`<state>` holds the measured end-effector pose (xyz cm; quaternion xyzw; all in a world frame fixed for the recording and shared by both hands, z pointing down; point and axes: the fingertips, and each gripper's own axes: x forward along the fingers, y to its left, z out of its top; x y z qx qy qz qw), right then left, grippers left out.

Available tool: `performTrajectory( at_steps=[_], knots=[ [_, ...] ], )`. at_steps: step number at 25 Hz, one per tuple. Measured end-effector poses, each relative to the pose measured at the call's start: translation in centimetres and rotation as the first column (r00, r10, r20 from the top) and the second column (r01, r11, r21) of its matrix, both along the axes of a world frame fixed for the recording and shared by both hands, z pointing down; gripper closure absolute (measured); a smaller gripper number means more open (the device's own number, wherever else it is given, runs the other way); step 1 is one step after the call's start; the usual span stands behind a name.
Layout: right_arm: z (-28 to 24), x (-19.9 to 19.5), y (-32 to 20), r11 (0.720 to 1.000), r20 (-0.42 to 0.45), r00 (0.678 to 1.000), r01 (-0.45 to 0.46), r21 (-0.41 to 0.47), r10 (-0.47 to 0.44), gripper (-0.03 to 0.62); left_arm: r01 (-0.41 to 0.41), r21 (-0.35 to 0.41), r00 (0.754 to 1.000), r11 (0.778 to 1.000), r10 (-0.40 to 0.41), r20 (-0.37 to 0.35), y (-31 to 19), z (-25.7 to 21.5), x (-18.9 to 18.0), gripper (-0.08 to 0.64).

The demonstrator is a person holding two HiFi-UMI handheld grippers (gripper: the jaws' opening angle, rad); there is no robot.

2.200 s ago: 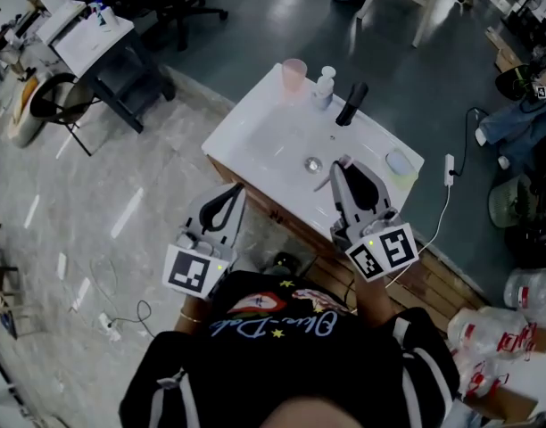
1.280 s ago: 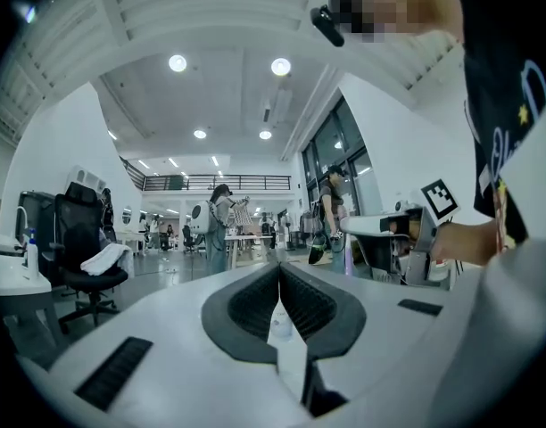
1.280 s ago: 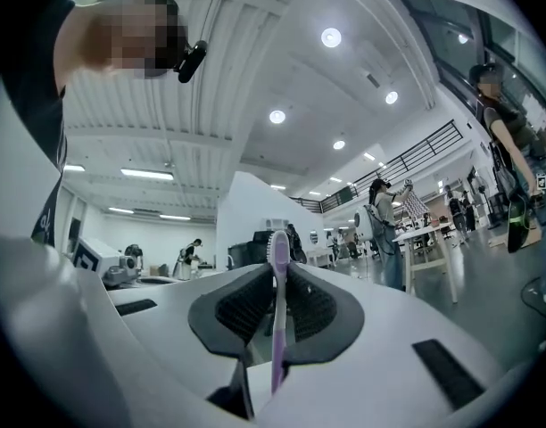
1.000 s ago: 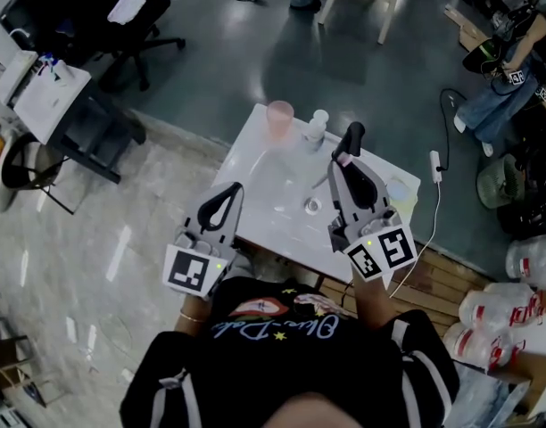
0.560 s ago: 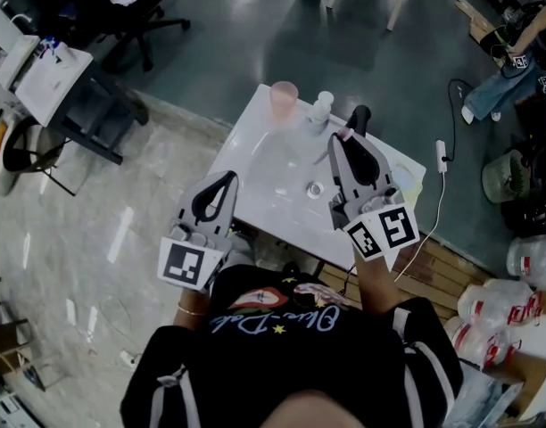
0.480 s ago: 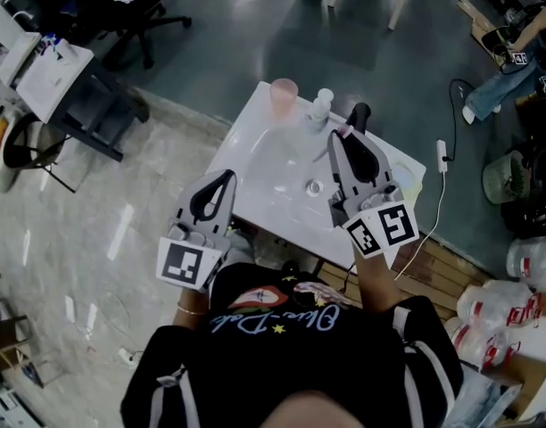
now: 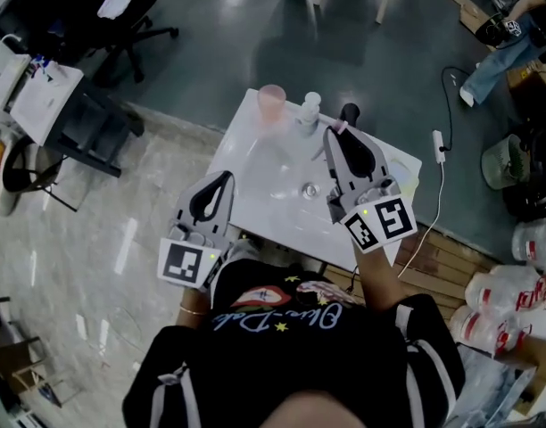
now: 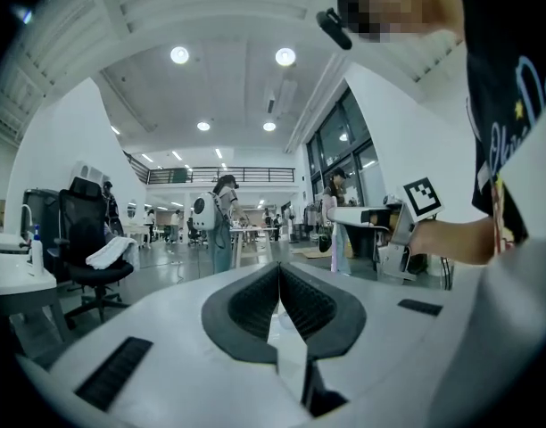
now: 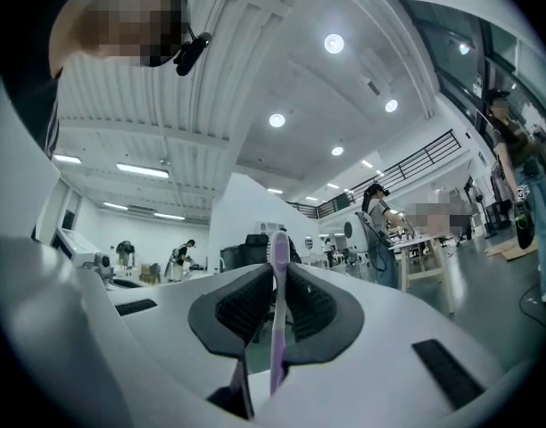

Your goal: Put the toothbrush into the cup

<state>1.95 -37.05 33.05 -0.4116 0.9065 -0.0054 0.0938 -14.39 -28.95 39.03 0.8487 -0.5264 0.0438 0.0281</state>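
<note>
The right gripper point(image 9: 275, 273) has its jaws clamped on the purple toothbrush point(image 9: 277, 315), which stands upright between them, and it hangs over the white surface point(image 7: 253, 178). The pink cup point(image 7: 272, 99) stands at the far corner, well apart, beside a bottle point(image 7: 309, 111). The left gripper point(image 8: 279, 273) is pressed together on nothing, near the front edge.
</note>
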Motion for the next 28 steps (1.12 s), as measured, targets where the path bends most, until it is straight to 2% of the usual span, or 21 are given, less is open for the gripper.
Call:
performTrajectory(
  at_steps=[6,11,21,28],
  knots=[
    [-0.8,-1.3,-3.3,0.997,0.006,0.997,-0.076,0.022,0.076,0.554,-0.088,0.032,0.996,0.996,0.088,-0.002,-4.0,-0.6,-1.0,0.557],
    [-1.2,-3.3,-5.4,0.994,-0.006,0.995,-0.099,0.037,0.1,0.554,-0.121,0.032,0.992,0.992,0.121,-0.015,-6.2,-0.7,-2.4,0.557],
    [1.6,-7.1,-10.6,0.99,-0.087,0.987,-0.137,0.017,0.138,0.554,-0.154,0.019,0.987,0.988,0.154,-0.034,-9.6,0.3,-6.2,0.557],
    [4.6,-8.5,-14.4,0.985,-0.14,0.975,-0.174,-0.004,0.172,0.554,-0.144,0.011,0.989,0.989,0.145,-0.041,-11.3,0.9,-8.8,0.557]
  ],
)
